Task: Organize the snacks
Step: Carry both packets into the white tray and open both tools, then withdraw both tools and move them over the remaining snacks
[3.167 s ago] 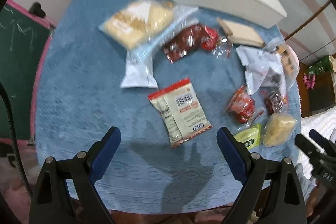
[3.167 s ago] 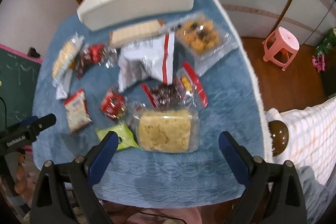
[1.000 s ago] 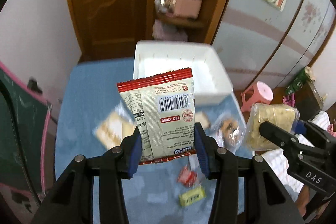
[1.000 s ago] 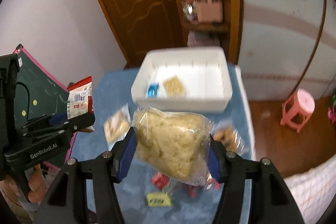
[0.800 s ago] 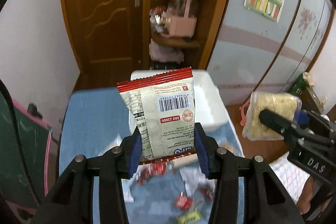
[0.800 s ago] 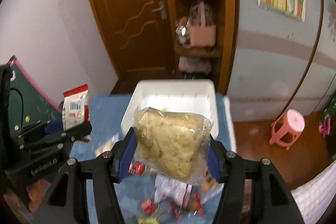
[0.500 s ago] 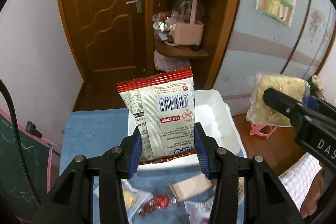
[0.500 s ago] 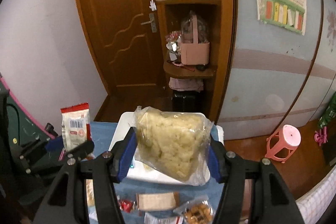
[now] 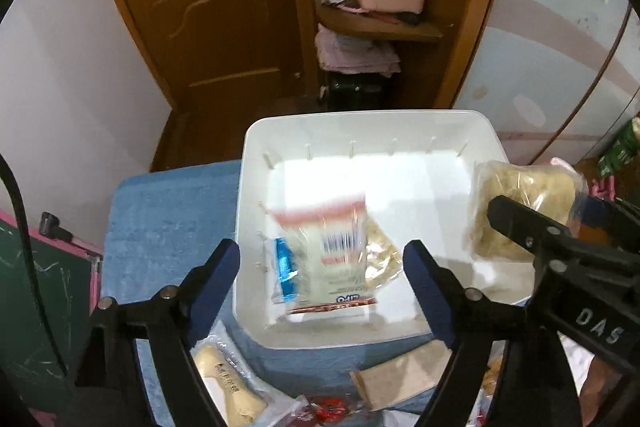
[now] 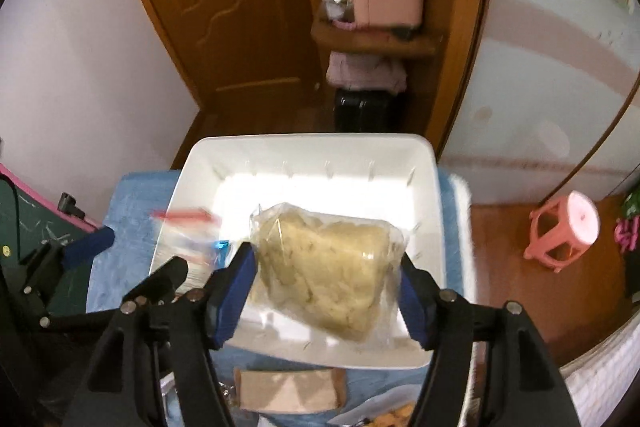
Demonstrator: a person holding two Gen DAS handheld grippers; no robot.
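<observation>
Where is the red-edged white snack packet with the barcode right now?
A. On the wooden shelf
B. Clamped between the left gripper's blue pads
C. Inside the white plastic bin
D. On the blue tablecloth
C: the red-edged packet, blurred, is inside the white plastic bin, clear of the left gripper's just-opened jaws.

- The white bin (image 9: 490, 143) sits open-topped at the far end of the blue-covered table, rectangular, with small ribs along its inner walls.
- The red-edged snack packet (image 9: 326, 253) is blurred, barcode side up, over the bin's left part, above a blue-wrapped item (image 9: 285, 267) and a pale cracker pack (image 9: 382, 251).
- The clear bag of pale yellow crumbly snack (image 10: 326, 269) is tilted over the bin's middle.
</observation>
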